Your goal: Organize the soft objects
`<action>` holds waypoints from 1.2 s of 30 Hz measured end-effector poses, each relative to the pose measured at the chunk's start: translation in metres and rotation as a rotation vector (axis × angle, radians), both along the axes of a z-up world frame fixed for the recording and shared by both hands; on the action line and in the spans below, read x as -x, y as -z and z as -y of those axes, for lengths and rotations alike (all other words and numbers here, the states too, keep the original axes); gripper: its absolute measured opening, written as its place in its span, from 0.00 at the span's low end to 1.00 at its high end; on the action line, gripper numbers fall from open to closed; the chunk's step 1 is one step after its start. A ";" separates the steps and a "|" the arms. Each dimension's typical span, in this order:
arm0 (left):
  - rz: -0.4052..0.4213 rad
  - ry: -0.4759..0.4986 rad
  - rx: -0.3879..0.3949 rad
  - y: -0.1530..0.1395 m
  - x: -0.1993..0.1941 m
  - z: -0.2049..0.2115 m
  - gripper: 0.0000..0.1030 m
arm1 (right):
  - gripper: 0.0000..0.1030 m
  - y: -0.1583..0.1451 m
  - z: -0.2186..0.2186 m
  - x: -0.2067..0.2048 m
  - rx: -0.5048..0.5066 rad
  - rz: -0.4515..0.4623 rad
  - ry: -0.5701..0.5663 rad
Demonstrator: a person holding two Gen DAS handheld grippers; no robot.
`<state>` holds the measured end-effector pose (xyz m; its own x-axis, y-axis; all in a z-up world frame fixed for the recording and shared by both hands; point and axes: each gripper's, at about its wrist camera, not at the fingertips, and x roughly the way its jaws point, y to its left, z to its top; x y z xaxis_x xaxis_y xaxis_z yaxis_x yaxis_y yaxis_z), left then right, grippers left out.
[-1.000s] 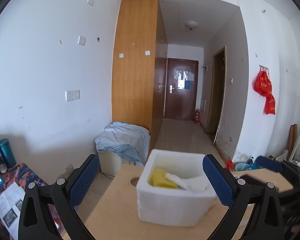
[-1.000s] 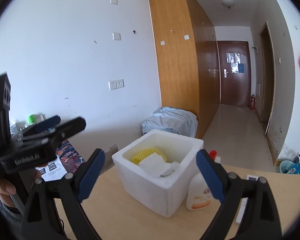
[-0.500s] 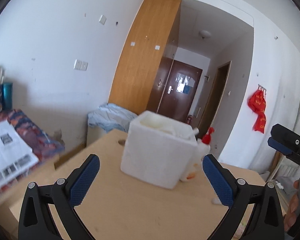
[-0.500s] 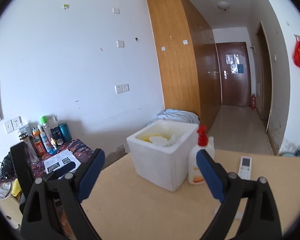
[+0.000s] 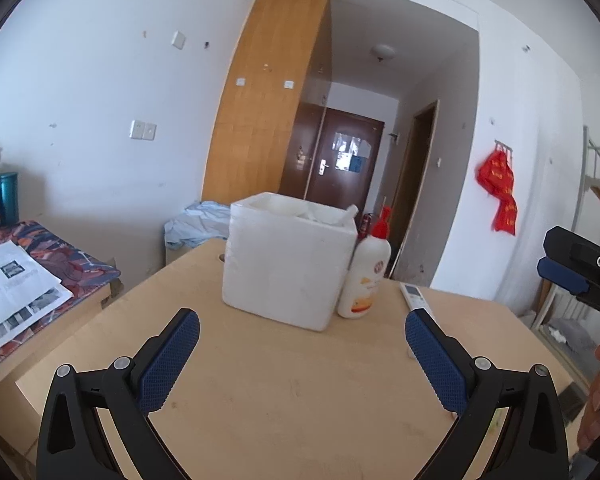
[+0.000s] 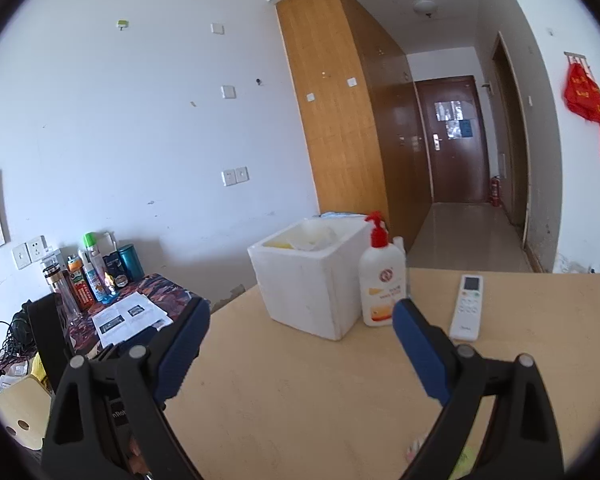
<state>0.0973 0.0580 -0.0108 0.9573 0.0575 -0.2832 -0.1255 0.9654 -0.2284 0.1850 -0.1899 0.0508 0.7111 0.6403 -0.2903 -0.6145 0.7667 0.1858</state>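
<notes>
Left gripper (image 5: 302,344): fingers (image 5: 172,356) spread wide, nothing between them, hovering over bare wooden surface (image 5: 292,392). Right gripper (image 6: 300,336): fingers (image 6: 418,350) also spread wide and empty, above the same surface.

Ahead of both: white foam box (image 5: 288,268) standing upright on the surface, toward its far side. Soft items (image 6: 312,238) sit inside it, white pieces plus a bit of yellow at the near-left inner edge in the right wrist view; only the tops show over the rim. From the left wrist view just a white piece pokes above the rim.

Pump bottle (image 6: 382,276), white with red pump, upright, touching or just beside the box's right wall; can't tell which. White remote (image 6: 468,302) lies flat on the surface to the right of the bottle, apart from it.

Right gripper is also in view at the right edge of the left wrist frame, with part of a hand (image 5: 596,400) under it.

Left of the surface: lower side table with patterned cloth (image 5: 60,256), printed papers (image 5: 8,296) on it, a cluster of bottles and cans (image 6: 88,276) against the wall. Farther back: wood cabinet (image 6: 332,120), dark door (image 6: 452,140) at the hallway end, red cloth (image 5: 500,188) hanging on the right wall.
</notes>
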 end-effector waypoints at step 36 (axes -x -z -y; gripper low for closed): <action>0.030 0.323 -0.101 0.035 0.026 0.096 1.00 | 0.92 0.065 0.092 0.059 0.029 -0.062 0.248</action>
